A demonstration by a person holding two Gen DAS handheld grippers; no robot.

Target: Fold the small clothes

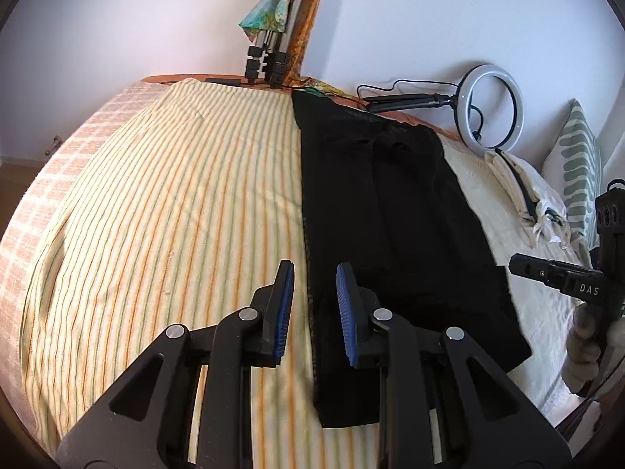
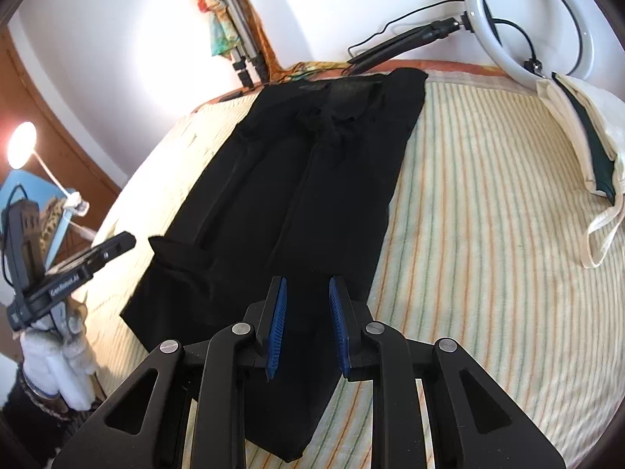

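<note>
A black garment (image 1: pixel 390 226), long like trousers, lies flat on the striped bed cover (image 1: pixel 175 215); it also shows in the right wrist view (image 2: pixel 304 179). My left gripper (image 1: pixel 314 271) is open and empty, hovering over the garment's left edge near its near end. My right gripper (image 2: pixel 306 287) is open and empty, above the garment's near end. The right gripper's body (image 1: pixel 566 277) shows at the right edge of the left wrist view, the left gripper's body (image 2: pixel 70 269) at the left of the right wrist view.
A ring light (image 2: pixel 535 19) on a stand and a tripod (image 1: pixel 265 58) lean at the wall behind the bed. A cream cloth bag (image 2: pixel 590 148) lies at the far right of the bed, beside a patterned pillow (image 1: pixel 582 168). A lit lamp (image 2: pixel 21 144) stands at the left.
</note>
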